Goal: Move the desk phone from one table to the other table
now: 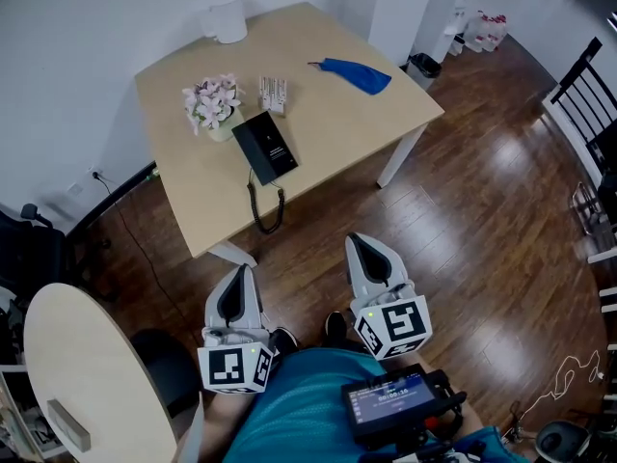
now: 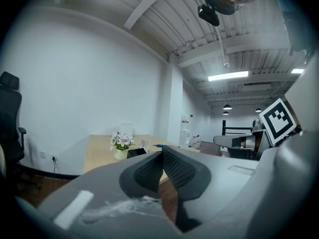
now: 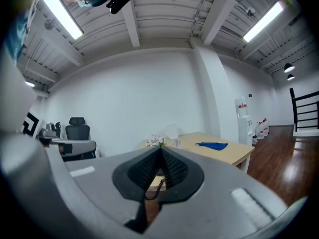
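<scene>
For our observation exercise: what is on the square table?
On the table: a black desk phone, cord over the edge, potted flowers, a white container, a blue cloth, a small stand. The tabletop beneath the phone is covered.

Grey left gripper (image 1: 241,278), teal shirt (image 1: 299,408)

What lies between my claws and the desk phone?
Bare wood floor, then the table's near edge with the phone cord looping over it, per the head view.

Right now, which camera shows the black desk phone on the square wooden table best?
The head view: the black desk phone lies whole, seen from above. The left gripper view shows only a dark sliver of it beside the potted flowers; the right gripper view shows just its coiled cord.
</scene>
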{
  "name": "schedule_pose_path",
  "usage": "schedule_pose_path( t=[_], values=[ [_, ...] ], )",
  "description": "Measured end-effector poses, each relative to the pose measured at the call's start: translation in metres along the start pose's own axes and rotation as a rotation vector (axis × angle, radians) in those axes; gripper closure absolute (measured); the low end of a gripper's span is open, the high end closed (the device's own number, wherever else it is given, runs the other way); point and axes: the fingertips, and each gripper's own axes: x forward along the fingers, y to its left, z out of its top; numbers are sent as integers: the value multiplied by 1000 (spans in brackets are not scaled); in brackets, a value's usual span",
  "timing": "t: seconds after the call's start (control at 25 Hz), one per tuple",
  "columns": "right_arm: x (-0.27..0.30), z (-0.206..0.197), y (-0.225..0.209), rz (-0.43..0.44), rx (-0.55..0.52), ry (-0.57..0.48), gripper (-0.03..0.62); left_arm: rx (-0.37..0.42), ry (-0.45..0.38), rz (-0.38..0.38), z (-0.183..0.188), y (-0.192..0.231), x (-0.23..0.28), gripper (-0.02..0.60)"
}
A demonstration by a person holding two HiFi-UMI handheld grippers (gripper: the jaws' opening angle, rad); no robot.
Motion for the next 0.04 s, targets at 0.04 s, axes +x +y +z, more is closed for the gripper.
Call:
schedule_pose_path(
  t=[0.04],
  values=[
    [2, 2, 1, 1, -2, -5, 606, 4, -3, 1, 2, 2, 1, 569]
  ],
)
